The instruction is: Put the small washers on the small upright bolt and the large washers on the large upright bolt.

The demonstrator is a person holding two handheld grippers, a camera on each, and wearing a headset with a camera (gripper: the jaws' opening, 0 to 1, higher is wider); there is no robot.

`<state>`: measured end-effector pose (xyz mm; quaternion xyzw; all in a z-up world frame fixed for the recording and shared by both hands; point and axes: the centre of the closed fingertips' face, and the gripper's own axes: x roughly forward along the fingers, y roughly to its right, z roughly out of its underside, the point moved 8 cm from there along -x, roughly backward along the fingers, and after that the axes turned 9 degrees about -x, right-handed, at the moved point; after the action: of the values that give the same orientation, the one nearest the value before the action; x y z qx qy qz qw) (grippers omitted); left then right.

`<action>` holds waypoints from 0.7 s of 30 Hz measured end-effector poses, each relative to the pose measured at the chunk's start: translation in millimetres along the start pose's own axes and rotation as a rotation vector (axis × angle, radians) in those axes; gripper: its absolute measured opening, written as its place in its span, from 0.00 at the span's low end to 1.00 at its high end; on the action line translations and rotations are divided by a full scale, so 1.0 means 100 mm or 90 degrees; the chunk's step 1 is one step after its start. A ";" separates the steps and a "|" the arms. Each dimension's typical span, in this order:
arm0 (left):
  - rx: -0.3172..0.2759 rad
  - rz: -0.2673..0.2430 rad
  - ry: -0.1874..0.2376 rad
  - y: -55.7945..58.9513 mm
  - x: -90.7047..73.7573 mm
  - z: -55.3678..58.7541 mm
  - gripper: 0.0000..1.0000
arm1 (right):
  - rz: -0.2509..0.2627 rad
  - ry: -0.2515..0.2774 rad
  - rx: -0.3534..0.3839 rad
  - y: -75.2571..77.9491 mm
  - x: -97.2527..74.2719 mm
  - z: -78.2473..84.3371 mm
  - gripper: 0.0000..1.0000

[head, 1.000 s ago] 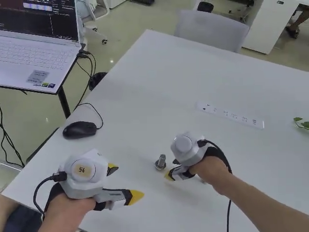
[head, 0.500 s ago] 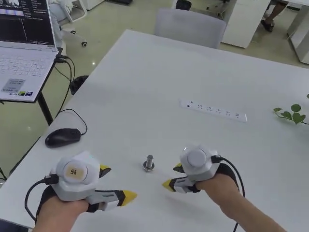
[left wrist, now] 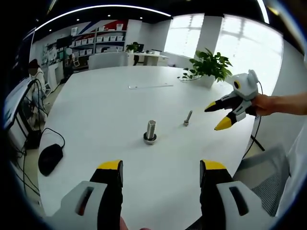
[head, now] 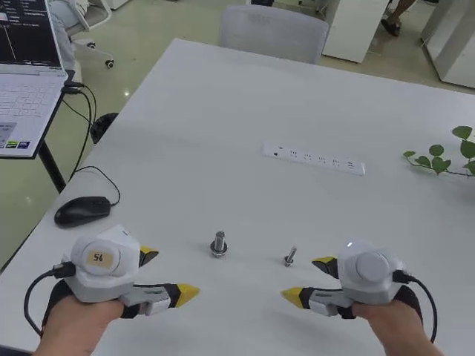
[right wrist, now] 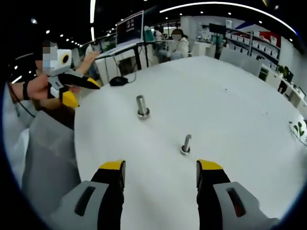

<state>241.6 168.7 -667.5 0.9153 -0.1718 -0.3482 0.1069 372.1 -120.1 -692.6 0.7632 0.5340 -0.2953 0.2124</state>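
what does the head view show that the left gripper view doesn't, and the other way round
Head view: the laptop keyboard and the hand holding the left claw.
Left gripper view: wall shelving and bright windows at the back of the room.
Both: the large bolt, the small bolt, the mouse, the power strip and the open right claw.

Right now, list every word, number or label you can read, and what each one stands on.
Nothing reads with certainty.
Yellow sticker on the left tool: two characters, too blurred to read.
Laptop screen: lines of text, too small to read.
Palm-rest sticker on it: too small to read.
Power strip: no legible marking.
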 end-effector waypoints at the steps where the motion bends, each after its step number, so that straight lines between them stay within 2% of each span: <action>1: 0.001 0.001 0.000 0.00 0.00 0.00 0.64 | 0.004 0.007 0.012 0.00 -0.02 0.02 0.63; 4: 0.003 0.003 -0.001 0.01 0.00 0.00 0.64 | 0.018 0.020 0.039 0.02 -0.08 0.09 0.65; 8: 0.005 0.006 -0.001 0.02 -0.01 -0.01 0.65 | 0.025 0.013 0.041 -0.02 -0.10 0.17 0.67; 21: 0.007 0.008 0.005 -0.01 -0.08 -0.02 0.65 | 0.043 0.039 0.071 -0.10 -0.16 0.20 0.70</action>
<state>237.5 173.1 -661.1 0.9162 -0.1790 -0.3428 0.1046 353.7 -140.4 -696.1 0.8003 0.4967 -0.2937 0.1630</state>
